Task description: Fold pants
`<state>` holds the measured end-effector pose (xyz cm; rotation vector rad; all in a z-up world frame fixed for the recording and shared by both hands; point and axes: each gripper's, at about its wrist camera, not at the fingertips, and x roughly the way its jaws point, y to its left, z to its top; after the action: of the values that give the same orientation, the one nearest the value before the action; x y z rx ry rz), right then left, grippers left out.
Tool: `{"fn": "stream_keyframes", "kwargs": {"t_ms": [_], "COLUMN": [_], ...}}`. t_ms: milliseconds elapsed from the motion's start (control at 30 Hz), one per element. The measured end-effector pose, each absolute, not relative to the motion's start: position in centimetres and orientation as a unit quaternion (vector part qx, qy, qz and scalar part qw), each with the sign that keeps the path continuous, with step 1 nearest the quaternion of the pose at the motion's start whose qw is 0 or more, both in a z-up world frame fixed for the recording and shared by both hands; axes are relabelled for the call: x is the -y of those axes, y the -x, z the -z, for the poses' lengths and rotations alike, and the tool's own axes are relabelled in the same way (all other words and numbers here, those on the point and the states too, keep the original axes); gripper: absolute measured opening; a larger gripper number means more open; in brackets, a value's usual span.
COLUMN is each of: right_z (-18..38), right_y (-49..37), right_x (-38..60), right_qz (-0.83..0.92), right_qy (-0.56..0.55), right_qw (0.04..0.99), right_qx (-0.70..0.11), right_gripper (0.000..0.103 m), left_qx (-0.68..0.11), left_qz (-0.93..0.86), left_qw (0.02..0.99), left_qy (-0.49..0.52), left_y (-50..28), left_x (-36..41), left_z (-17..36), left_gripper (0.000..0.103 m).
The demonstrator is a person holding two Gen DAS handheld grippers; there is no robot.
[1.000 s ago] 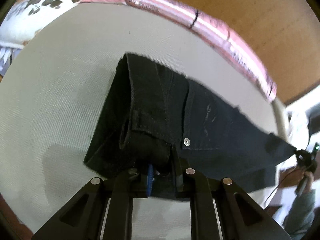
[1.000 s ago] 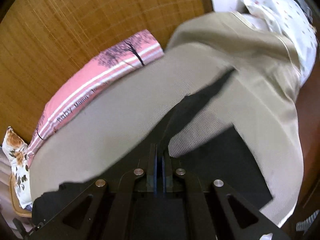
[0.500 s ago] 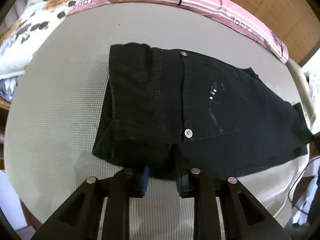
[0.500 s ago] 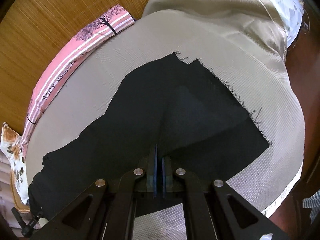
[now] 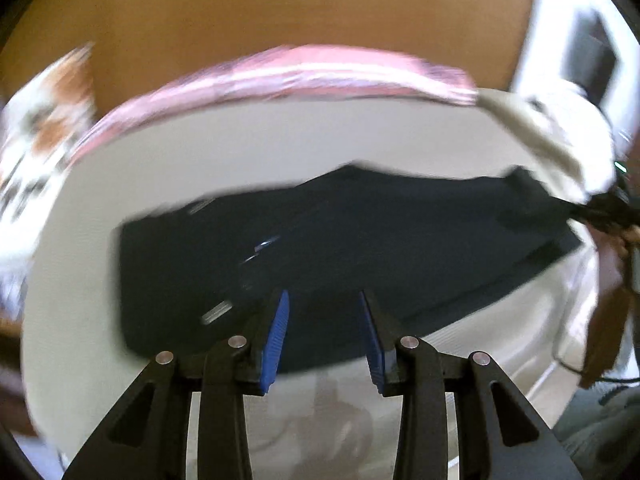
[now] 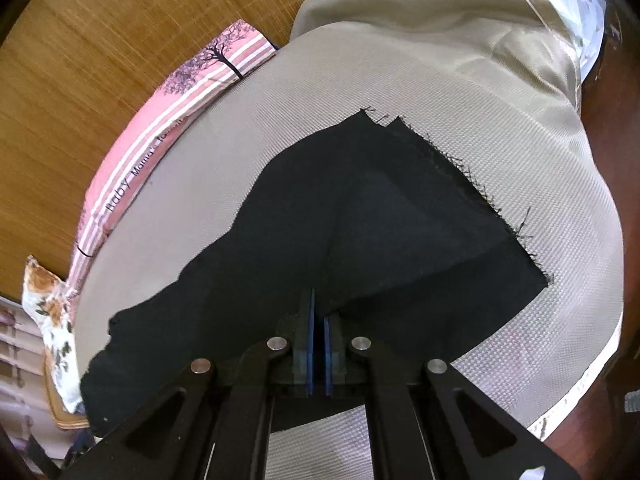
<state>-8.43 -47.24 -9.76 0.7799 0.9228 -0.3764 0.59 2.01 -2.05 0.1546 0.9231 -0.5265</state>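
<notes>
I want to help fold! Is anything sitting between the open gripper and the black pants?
No, nothing visible is in the way. The left gripper, its jaws opening and empty, hangs right over the black pants on the beige bed cover. The pink pillow lies farther back.

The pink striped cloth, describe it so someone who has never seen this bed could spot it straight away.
Start at the beige textured bed cover on which the black pants lie. Along its far edge, against the woven bamboo wall, runs the pink striped cloth. Unlike the floral pillow at its end, it bears white stripes, a black tree print and lettering that begins "Baby".
</notes>
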Motion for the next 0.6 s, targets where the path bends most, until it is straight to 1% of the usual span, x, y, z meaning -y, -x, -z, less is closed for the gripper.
{"fn": "stream_keyframes", "kwargs": {"t_ms": [167,300,367,467,600], "right_z": [9.3,9.3,9.4,9.6,9.9], "right_y": [8.6,8.5,8.6,8.9,9.2], "right_x": [47.3,47.6,47.8,48.3,48.4], "right_qz": [0.165,0.158,0.153,0.141,0.129], "right_qy": [-0.375,-0.391,-0.403,-0.423,-0.431], "right_qw": [0.808,0.805,0.802,0.796,0.795], "right_qx": [-0.424,-0.417,-0.414,-0.409,-0.408], "right_gripper": [0.003,0.003,0.003,0.003,0.003], "left_qx": [-0.401,-0.407,-0.411,-0.397,-0.391], "left_qz": [0.384,0.449,0.461,0.464,0.441], "left_qw": [0.823,0.784,0.772,0.765,0.771], "left_qy": [-0.118,-0.136,-0.151,-0.205,-0.239], "left_y": [-0.4,0.3,1.1,3.0,4.0], "left_x": [9.0,16.5,19.4,22.8,24.5], "left_z": [3.2,5.4,6.5,8.3,10.2], "left_gripper": [0.039,0.039,0.039,0.039,0.039]}}
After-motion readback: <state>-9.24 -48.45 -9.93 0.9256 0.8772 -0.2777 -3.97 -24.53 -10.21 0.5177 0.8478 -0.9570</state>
